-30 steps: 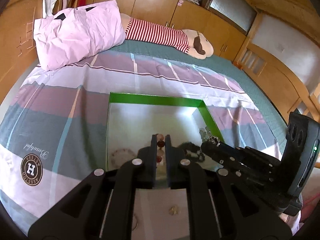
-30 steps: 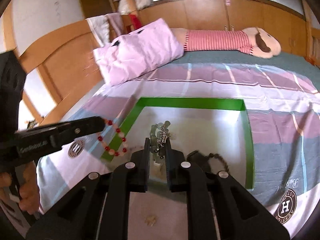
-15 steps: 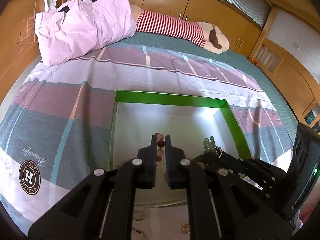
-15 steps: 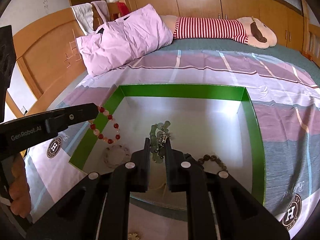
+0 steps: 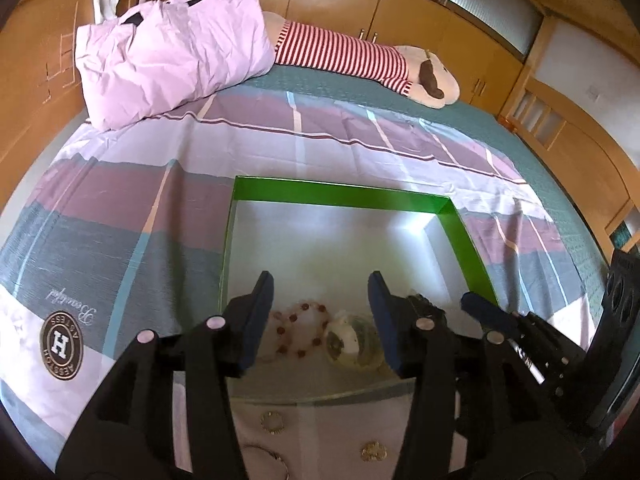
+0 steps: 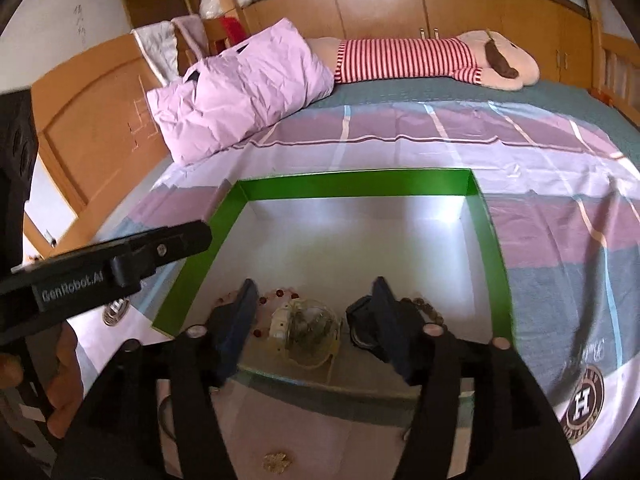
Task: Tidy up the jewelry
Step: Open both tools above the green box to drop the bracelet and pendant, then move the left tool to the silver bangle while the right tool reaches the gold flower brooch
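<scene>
Both my grippers — left gripper (image 5: 320,312), right gripper (image 6: 314,312) — just opened, empty; the red-and-pink beaded bracelet (image 5: 298,330) lies lower centre in the green-rimmed white box (image 5: 344,196), below my left gripper.

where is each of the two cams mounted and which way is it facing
Left wrist: sits on the left gripper, looks forward and down into the green-rimmed box on the bed; its own open jaws frame a red bead bracelet; the right gripper enters from the right.
Right wrist: sits on the right gripper, faces the same box from the other side; open jaws show, with the left gripper and a hand at left.
Shared: the box, the jewelry in it, the pink pillow, the striped plush toy.
</scene>
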The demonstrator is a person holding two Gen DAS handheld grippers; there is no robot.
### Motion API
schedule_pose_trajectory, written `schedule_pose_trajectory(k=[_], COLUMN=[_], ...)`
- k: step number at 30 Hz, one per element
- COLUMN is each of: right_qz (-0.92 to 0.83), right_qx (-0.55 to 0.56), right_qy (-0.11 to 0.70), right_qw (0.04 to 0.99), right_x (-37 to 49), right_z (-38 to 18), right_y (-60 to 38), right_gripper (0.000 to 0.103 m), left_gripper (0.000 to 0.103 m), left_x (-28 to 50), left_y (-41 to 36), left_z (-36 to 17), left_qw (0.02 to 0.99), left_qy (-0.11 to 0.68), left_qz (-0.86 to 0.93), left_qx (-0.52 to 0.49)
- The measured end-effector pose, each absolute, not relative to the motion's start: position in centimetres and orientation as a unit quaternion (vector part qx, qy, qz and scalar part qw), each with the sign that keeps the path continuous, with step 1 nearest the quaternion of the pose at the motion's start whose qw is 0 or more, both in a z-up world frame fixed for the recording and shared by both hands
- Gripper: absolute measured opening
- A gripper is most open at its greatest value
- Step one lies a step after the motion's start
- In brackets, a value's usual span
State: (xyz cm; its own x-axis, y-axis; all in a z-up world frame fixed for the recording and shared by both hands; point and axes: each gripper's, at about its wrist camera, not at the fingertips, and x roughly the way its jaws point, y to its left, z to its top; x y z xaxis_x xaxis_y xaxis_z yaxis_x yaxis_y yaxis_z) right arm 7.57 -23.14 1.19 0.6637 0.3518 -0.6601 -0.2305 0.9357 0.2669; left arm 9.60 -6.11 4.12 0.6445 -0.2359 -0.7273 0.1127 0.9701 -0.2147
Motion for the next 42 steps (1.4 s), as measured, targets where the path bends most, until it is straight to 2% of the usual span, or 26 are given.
schedule_pose_trajectory(k=[5,8,11,13,17,19,28,31,33,35,37,42], right_qz=[0.160,0.158,0.162,0.176,0.197,0.201,0.205,0.198,0.192,0.185,0.178,0.132], right_qx=[0.091,0.078,0.062,0.040,-0.006,-0.017,-0.106,-0.114,-0.115,-0.105,-0.098,-0.070], right_qy=[0.393,0.408,0.432,0.445,0.457,0.468,0.507,0.513,0.507,0.507,0.508,0.517], right_qw=[0.901,0.896,0.885,0.877,0.868,0.861,0.831,0.828,0.832,0.835,0.837,0.843], right_x=[5.5,3.4,2.1,1.4,0.8,0.7,-0.3,-0.3,-0.2,0.1,0.5,1.6], right_z=[1.3,0.5,-0.7,-1.4,-2.6,-3.6,-7.3,-7.9,-7.8,-7.6,-7.5,-7.4], right_y=[-24.1,-24.3,-23.8,-22.6,-20.1,-19.3,-15.7,-15.8,-16.0,-16.6,-17.1,-19.4], right_gripper=[0.069,0.075,0.075,0.075,0.075,0.075,0.075,0.070,0.062,0.040,0.026,0.025], left_gripper=[0.064,0.068,0.070,0.070,0.070,0.074,0.082,0.084,0.084,0.085,0.085,0.085], left_x=[7.2,5.1,3.4,2.8,2.8,3.1,3.0,2.6,2.4,2.3,2.2,2.0], left_y=[-6.9,-6.5,-4.8,-2.4,4.4,5.7,0.9,-0.6,-1.3,-1.7,-2.0,-2.1], left_z=[4.4,3.7,2.1,0.8,-1.6,-2.1,-4.4,-5.1,-5.3,-5.4,-5.5,-5.9], left_qw=[0.904,0.900,0.886,0.873,0.828,0.818,0.798,0.791,0.790,0.790,0.789,0.785], left_qy=[0.417,0.428,0.455,0.482,0.539,0.550,0.597,0.608,0.611,0.611,0.612,0.617], left_qz=[-0.088,-0.081,-0.090,-0.071,-0.025,-0.007,-0.030,-0.039,-0.045,-0.052,-0.056,-0.050], left_qx=[-0.028,-0.011,-0.005,-0.022,-0.149,-0.169,-0.072,-0.048,-0.037,-0.030,-0.027,-0.025])
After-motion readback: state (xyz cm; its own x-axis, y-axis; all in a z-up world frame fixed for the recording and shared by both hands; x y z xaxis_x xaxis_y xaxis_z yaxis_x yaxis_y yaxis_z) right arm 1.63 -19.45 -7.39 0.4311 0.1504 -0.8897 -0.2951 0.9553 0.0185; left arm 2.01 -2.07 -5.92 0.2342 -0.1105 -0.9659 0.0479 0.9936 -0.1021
